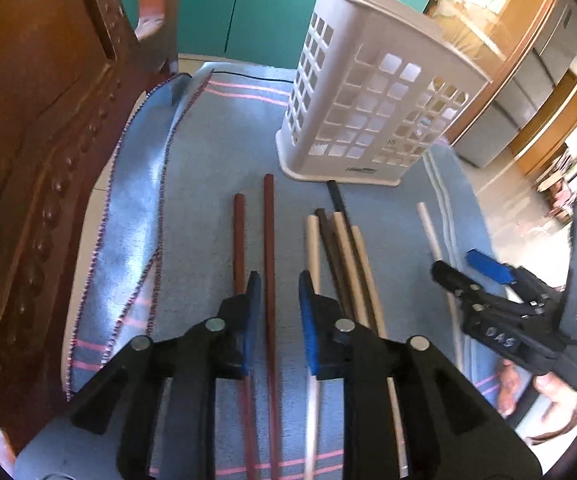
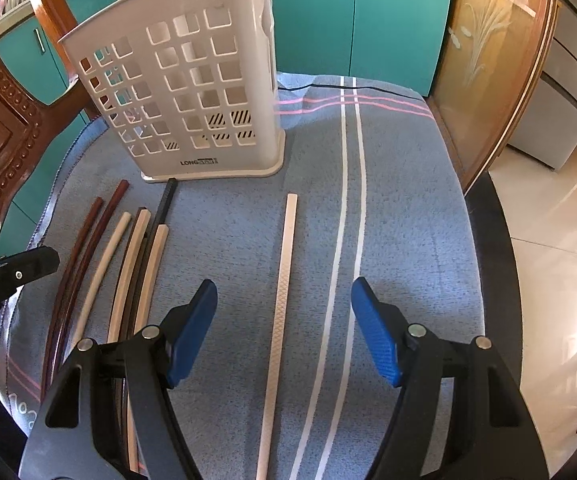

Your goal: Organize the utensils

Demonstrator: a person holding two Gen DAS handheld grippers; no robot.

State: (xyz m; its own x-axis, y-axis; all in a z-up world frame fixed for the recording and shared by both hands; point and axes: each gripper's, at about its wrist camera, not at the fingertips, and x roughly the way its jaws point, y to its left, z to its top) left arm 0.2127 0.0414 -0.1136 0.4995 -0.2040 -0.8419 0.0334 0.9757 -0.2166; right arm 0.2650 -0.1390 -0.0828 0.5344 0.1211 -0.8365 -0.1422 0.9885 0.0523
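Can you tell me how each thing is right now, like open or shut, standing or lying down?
Left gripper: open, a reddish chopstick between its pads, not squeezed.
Right gripper: open wide, a pale chopstick between its fingers, not held.
Basket: standing upright on the blue towel.
Other chopsticks: lying flat, bunched side by side.

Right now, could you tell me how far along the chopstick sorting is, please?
Barely begun. Done: nothing visibly; no chopstick sticks out of the white holder. In hand: the left gripper straddles a red-brown chopstick, fingers not yet pressing it; the right gripper hangs open over a lone pale chopstick. Left: every chopstick on the blue towel, including the mixed bundle.
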